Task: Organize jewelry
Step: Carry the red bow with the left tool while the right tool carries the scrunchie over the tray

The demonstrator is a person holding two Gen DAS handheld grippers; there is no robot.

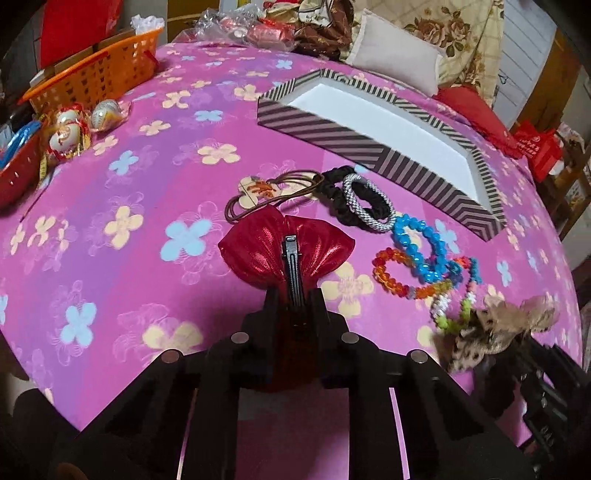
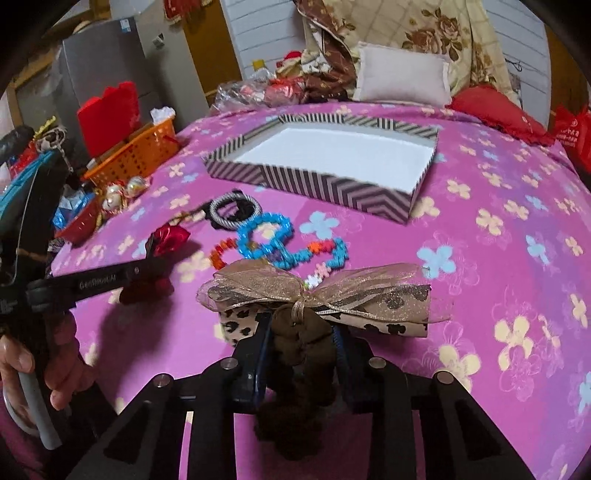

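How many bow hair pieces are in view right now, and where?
2. The red bow clip is gripped by the left gripper; the leopard-print bow is gripped by the right gripper. None in the striped box.

We see a pink flowered bedspread [image 2: 480, 258] covering the bed. At its left edge stands an orange plastic basket [image 1: 96, 79], and nearer to us a red basket [image 1: 18, 173], with shiny egg-shaped ornaments [image 1: 70, 133] tied in red and gold between them. At the far end lie a pale pillow [image 2: 402, 75], a red cushion [image 2: 495, 110] and a floral quilt [image 2: 417, 29].
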